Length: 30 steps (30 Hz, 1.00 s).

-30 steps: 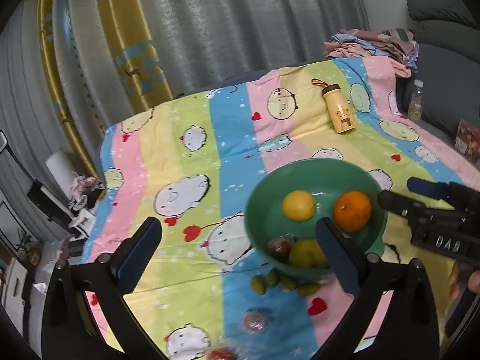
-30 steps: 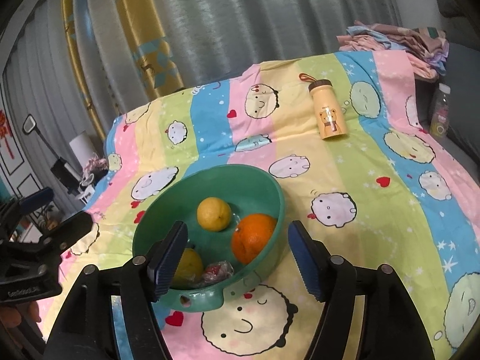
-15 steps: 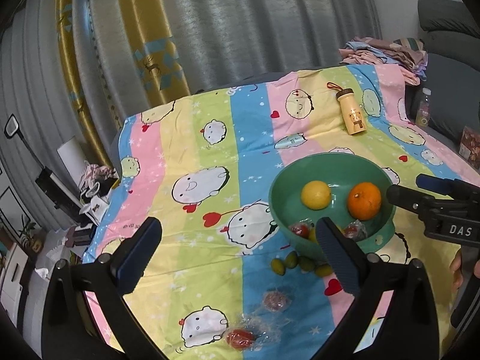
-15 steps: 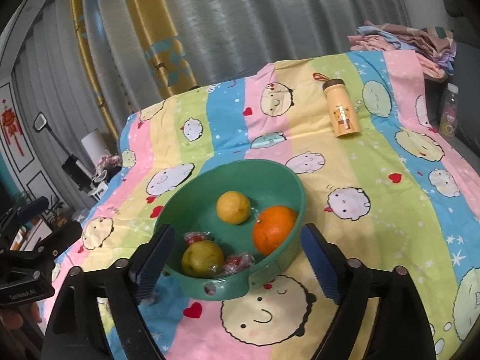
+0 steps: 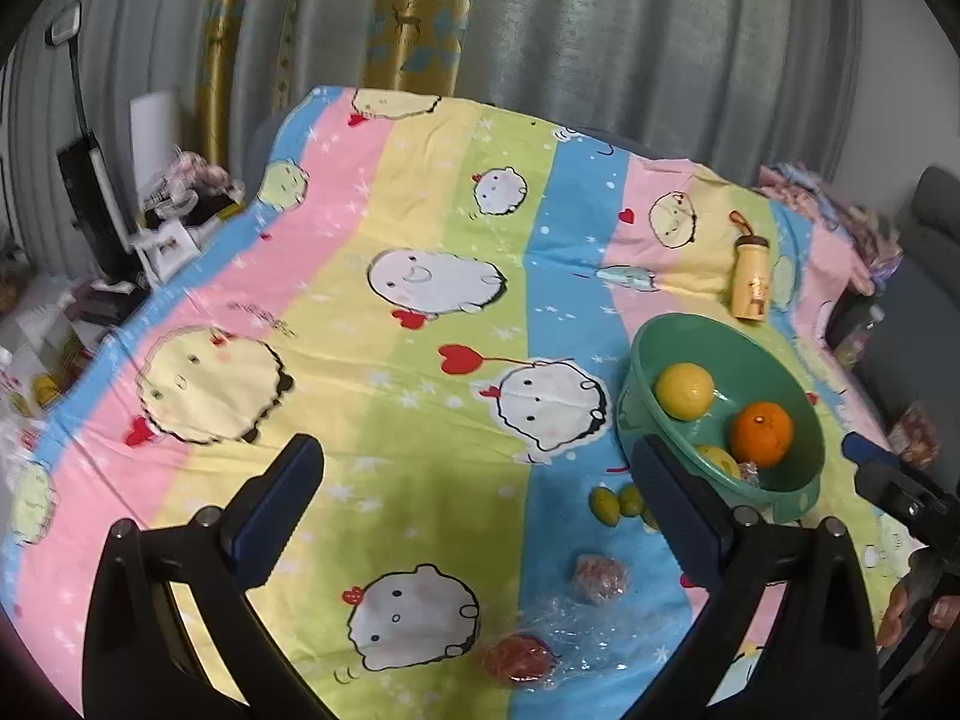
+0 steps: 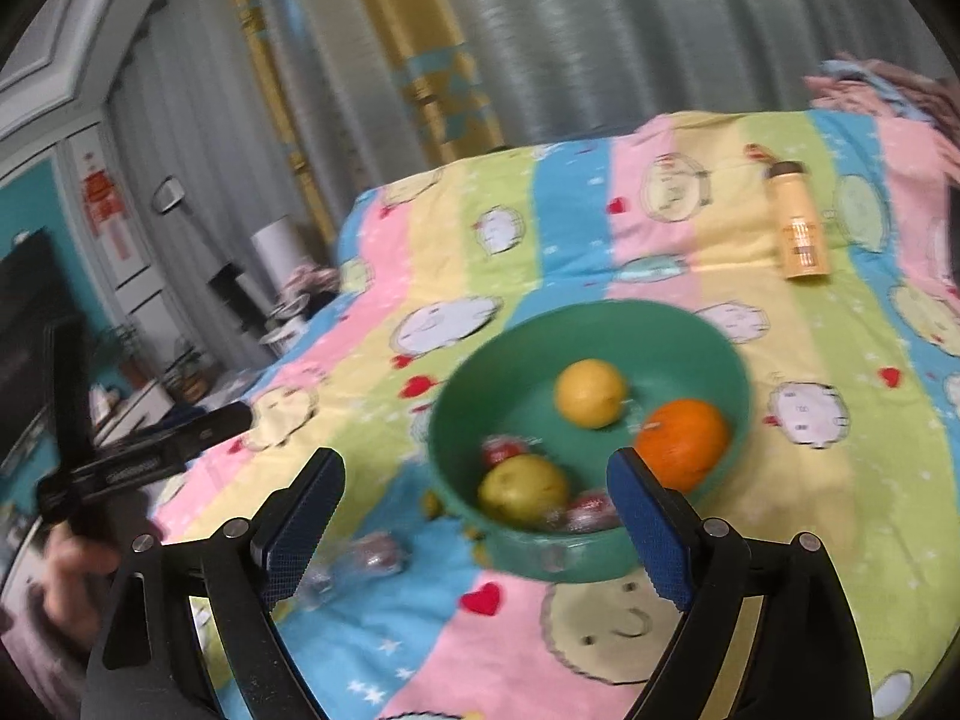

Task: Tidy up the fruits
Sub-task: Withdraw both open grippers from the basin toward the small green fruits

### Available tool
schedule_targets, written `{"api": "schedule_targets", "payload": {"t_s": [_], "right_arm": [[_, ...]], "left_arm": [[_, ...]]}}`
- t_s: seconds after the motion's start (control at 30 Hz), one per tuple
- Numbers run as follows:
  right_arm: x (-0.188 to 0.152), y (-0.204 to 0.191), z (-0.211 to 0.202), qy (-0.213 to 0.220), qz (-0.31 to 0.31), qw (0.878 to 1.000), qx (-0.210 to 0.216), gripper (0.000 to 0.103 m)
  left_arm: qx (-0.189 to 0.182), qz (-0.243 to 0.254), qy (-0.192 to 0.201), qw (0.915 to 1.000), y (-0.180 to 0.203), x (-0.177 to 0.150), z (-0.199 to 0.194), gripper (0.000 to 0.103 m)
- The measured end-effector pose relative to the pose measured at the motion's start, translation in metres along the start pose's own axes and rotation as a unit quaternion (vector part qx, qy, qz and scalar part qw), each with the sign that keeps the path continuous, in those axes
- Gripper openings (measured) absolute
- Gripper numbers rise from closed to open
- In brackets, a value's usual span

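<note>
A striped cartoon-print sheet (image 5: 420,324) covered the bed; grey and gold curtains (image 5: 600,48) hung behind. Both the left gripper (image 5: 474,492) and right gripper (image 6: 477,510) stood wide, empty. No writing was legible.

The room light is soft and even on my striped sheet (image 5: 420,420), with no hard shadows; only a faint shade sits under the green bowl (image 5: 774,486). My left view is fairly sharp around the bowl but smeared left of it, at the clutter past the sheet's edge. My right view is blurred throughout, perhaps from motion; the bowl (image 6: 480,396) has a soft rim. Both pictures bend strongly and darken toward black corners. Beside the bowl, plastic wrap (image 5: 576,630) shows small glints.
</note>
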State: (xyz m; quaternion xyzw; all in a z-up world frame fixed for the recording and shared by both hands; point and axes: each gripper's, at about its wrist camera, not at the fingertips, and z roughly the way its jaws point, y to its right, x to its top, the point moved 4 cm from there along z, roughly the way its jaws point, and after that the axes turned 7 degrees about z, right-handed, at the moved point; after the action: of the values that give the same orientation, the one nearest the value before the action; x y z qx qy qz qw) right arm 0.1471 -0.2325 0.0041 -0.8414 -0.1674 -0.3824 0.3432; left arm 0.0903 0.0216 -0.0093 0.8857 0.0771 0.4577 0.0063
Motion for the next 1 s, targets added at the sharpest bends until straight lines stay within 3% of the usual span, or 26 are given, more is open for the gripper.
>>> {"api": "schedule_targets", "payload": {"t_s": [0.1, 0.27, 0.43, 0.6, 0.7, 0.83, 1.0], "right_arm": [[-0.009, -0.019, 0.006, -0.020, -0.026, 0.999, 0.039, 0.089], [-0.033, -0.045, 0.028, -0.067, -0.083, 0.993, 0.039, 0.089], [-0.045, -0.049, 0.045, -0.095, -0.083, 0.991, 0.039, 0.087], [-0.048, -0.034, 0.053, -0.117, -0.038, 0.992, 0.040, 0.080], [-0.049, -0.025, 0.054, -0.126, -0.036, 0.991, 0.014, 0.075], [-0.051, -0.012, 0.056, -0.138, -0.021, 0.990, -0.011, 0.065], [-0.055, -0.003, 0.060, -0.149, -0.018, 0.988, -0.033, 0.062]], "left_arm": [[-0.032, -0.012, -0.006, 0.9994, -0.003, -0.013, 0.012, 0.103], [-0.077, -0.058, -0.046, 0.9942, -0.017, -0.023, 0.034, 0.103], [-0.051, -0.087, -0.058, 0.9932, -0.040, -0.029, 0.036, 0.103], [-0.042, -0.111, -0.075, 0.9901, -0.055, -0.039, 0.038, 0.103], [-0.061, -0.114, -0.066, 0.9894, -0.056, -0.037, 0.034, 0.102], [-0.118, -0.119, -0.036, 0.9853, -0.047, -0.027, 0.025, 0.102], [-0.139, -0.092, -0.034, 0.9854, -0.032, -0.019, 0.027, 0.101]]}}
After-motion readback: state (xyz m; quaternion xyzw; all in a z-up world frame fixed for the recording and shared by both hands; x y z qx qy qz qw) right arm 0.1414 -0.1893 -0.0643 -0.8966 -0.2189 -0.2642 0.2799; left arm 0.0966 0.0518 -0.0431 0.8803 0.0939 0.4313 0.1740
